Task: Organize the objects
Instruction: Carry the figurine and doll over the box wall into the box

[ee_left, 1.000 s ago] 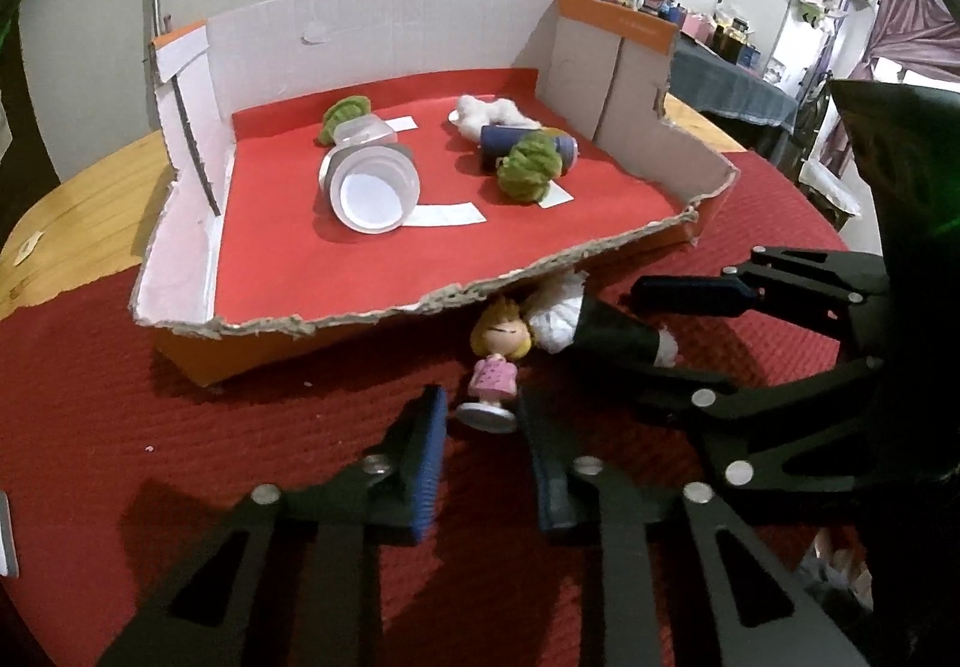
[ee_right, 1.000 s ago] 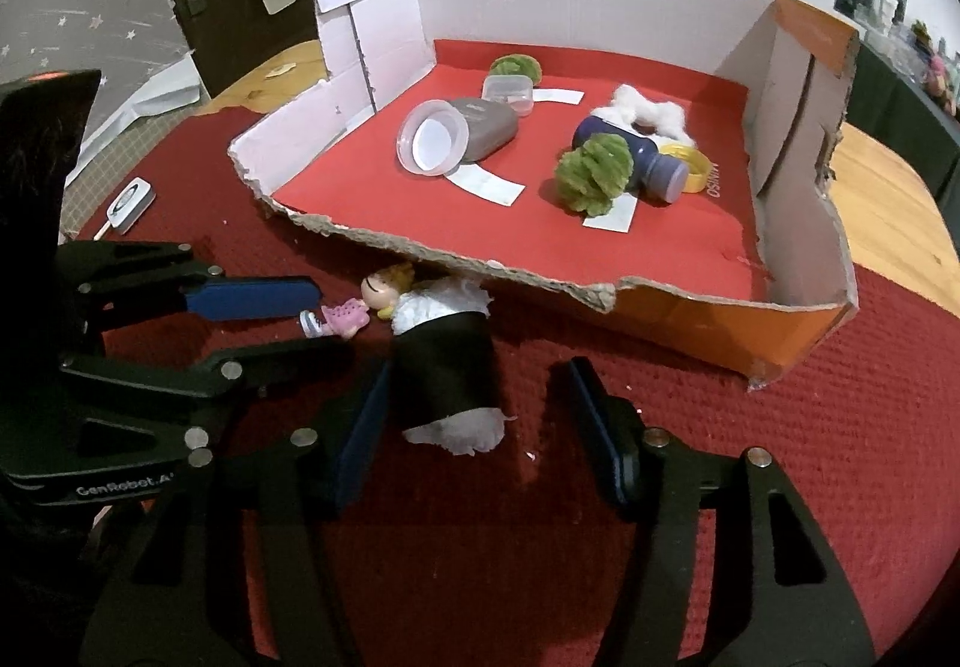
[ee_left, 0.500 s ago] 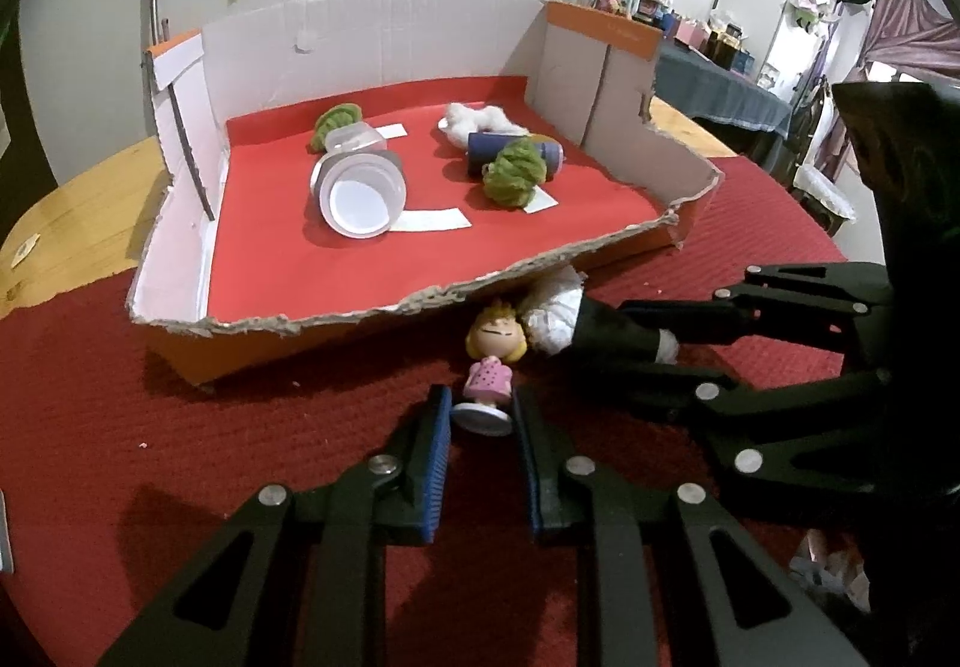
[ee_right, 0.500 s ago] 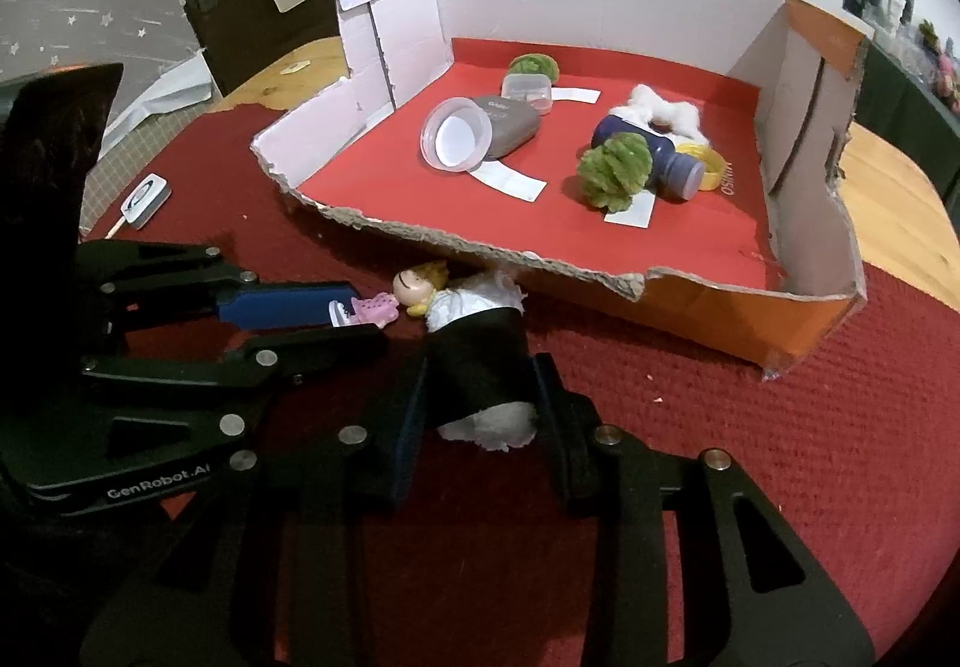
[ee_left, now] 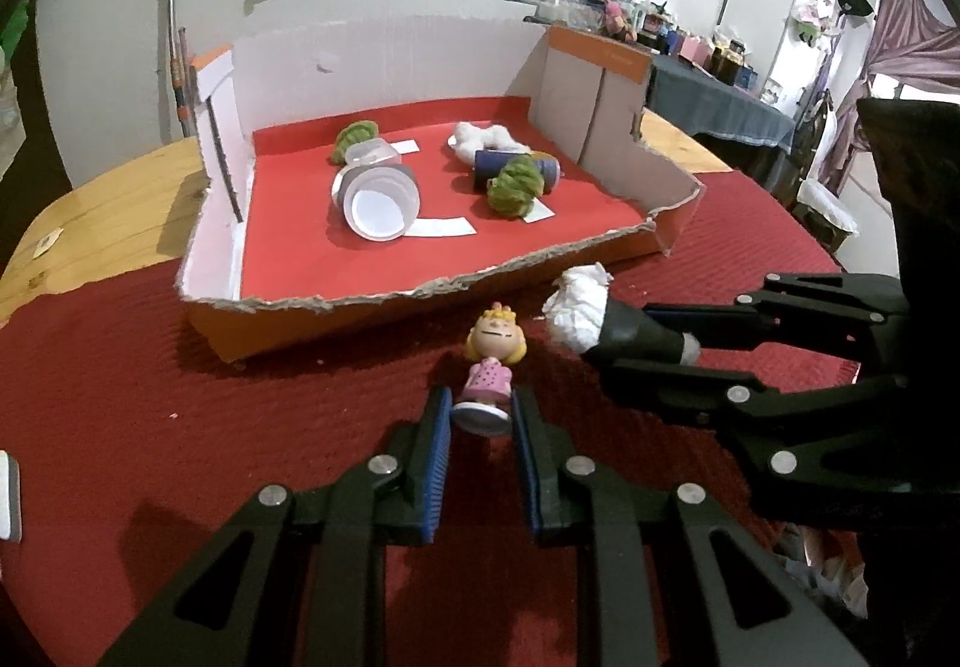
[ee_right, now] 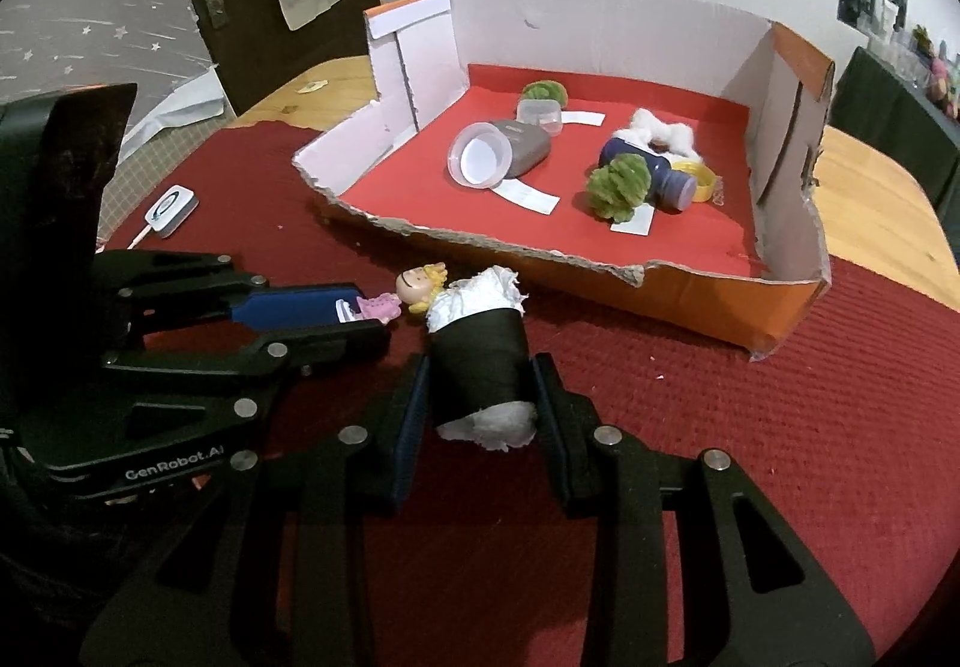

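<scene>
A small doll with yellow hair and a pink dress [ee_left: 491, 367] lies on the red cloth in front of the cardboard tray [ee_left: 384, 301]. My left gripper [ee_left: 480, 421] is shut on the doll's white base. A black roll stuffed with white paper [ee_right: 480, 361] lies beside the doll. My right gripper [ee_right: 480, 397] is shut on the black roll. The roll also shows in the left wrist view [ee_left: 624, 328], and the doll in the right wrist view [ee_right: 414, 286]. Both objects look raised a little off the cloth.
The red-lined tray [ee_right: 786, 271] holds a grey jar with a clear lid [ee_right: 498, 157], a blue bottle [ee_right: 648, 175], two green pom-poms [ee_right: 618, 184], white fluff [ee_right: 660, 130] and paper slips. A small white device [ee_right: 171, 208] lies on the cloth at left.
Both grippers have closed, the left on the doll and the right on the black roll. Both have drawn back and risen slightly from the tray's torn front edge.
</scene>
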A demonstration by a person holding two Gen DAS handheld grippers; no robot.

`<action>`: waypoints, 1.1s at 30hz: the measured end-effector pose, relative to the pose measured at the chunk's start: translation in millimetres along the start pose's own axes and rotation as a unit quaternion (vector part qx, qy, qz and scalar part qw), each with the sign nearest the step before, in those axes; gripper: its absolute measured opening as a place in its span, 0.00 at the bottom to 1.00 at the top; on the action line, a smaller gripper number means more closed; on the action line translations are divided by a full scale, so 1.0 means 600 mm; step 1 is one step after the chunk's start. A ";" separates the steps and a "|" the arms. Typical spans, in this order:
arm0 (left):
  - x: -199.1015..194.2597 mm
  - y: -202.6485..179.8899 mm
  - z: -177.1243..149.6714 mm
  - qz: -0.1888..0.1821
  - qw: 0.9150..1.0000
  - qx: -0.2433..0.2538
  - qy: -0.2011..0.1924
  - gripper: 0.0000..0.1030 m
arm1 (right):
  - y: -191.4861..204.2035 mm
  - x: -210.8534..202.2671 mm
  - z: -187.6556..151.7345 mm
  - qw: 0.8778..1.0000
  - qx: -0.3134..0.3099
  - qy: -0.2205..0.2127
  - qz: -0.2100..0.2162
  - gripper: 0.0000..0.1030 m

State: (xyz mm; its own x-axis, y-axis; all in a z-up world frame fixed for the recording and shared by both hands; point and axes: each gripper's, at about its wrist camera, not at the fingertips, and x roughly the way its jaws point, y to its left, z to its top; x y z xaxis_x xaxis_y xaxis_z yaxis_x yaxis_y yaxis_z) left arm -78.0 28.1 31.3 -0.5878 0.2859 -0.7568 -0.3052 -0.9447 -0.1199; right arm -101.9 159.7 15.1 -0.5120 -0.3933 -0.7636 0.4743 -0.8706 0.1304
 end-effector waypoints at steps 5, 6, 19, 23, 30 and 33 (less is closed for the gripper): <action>-0.018 -0.007 -0.010 0.002 1.000 0.002 -0.009 0.21 | 0.013 -0.015 -0.008 1.000 -0.005 -0.009 0.000 0.32; -0.020 -0.008 -0.012 0.002 1.000 0.002 -0.010 0.21 | 0.016 -0.017 -0.009 1.000 -0.006 -0.010 0.000 0.32; -0.034 -0.012 -0.018 0.001 1.000 0.000 -0.018 0.21 | 0.031 -0.032 -0.025 1.000 -0.009 -0.015 0.001 0.32; -0.041 -0.012 -0.007 -0.001 1.000 0.001 -0.025 0.20 | 0.030 -0.037 -0.019 1.000 -0.009 -0.019 0.002 0.32; -0.058 -0.001 0.026 0.005 0.999 -0.002 -0.042 0.21 | 0.027 -0.056 0.007 0.999 -0.018 -0.034 0.003 0.32; -0.054 0.003 0.037 0.007 0.999 -0.004 -0.042 0.20 | 0.023 -0.061 0.019 0.999 -0.020 -0.039 0.003 0.32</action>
State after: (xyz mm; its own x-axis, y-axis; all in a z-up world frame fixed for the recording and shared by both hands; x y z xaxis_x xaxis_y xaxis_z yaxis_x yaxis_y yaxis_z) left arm -76.3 20.5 70.0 -0.6534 0.2842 -0.7016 -0.2906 -0.9500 -0.1142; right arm -85.1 158.7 52.2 -0.5627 -0.4220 -0.7109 0.5046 -0.8565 0.1090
